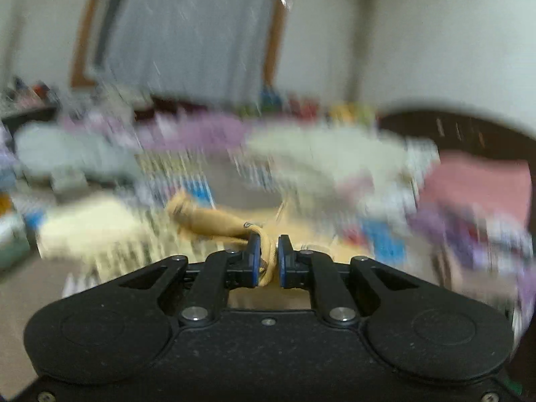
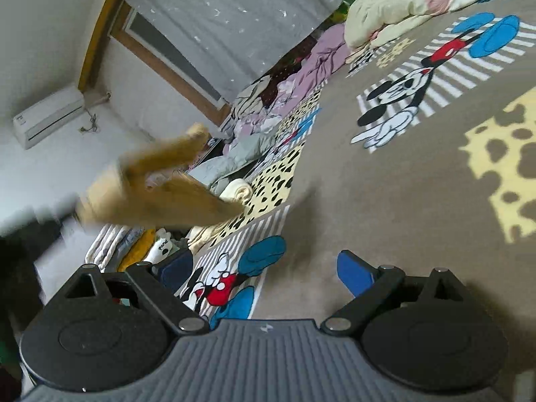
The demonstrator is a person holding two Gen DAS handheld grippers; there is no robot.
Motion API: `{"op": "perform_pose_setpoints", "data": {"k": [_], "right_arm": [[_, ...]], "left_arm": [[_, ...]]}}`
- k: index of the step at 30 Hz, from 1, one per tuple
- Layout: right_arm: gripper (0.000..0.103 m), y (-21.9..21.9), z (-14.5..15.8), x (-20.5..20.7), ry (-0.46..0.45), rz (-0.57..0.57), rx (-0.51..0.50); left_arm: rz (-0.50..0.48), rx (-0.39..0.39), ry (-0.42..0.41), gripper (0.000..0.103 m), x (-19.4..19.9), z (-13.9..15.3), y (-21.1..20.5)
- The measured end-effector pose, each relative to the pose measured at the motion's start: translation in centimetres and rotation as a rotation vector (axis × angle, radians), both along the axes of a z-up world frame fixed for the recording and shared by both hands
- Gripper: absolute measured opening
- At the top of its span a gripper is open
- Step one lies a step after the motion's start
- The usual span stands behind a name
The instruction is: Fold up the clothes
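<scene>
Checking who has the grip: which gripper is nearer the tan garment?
Left. The left gripper is clamped on the tan garment; the right gripper is open, apart from it.

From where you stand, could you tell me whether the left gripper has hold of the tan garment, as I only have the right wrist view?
Observer: Yes, the left gripper is shut on the tan garment, cloth bunched between its pads.
Operator: Thank you. Is the cloth slack?
Observer: A twisted length runs forward and left from the jaws.
Operator: Does it show my gripper?
Observer: No; the right gripper appears only in your view, open and empty.
</scene>
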State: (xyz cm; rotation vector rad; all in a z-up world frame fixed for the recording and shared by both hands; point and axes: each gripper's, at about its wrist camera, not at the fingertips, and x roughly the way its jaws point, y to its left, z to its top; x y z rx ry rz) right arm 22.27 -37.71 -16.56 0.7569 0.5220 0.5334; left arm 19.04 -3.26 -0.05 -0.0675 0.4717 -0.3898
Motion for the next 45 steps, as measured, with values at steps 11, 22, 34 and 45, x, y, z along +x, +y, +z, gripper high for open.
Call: {"op": "perform_pose_setpoints", "data": {"k": [11, 22, 34, 45], "right_arm": [[0.083, 2.9, -0.5, 1.0, -0.011, 0.042, -0.083], [0.069, 5.9, -1.3, 3.7, 0.081, 0.060, -0.157], [0.060, 7.6, -2.5, 5.9, 0.087, 0.095, -0.161], [0.019, 7.7, -0.3, 4.7, -0.003, 0.084, -0.162]], "left_arm": [[0.035, -0.010, 0.293, 0.039, -4.4, -10.7, 1.9], [0.083, -0.065, 0.303, 0.045, 3.1, -11.1, 1.4], [0.104, -0.154, 0.377, 0.039, 8.8, -14.3, 2.1], [0.099, -0.160, 0.283, 0.003, 6.2, -12.2, 2.6]]}}
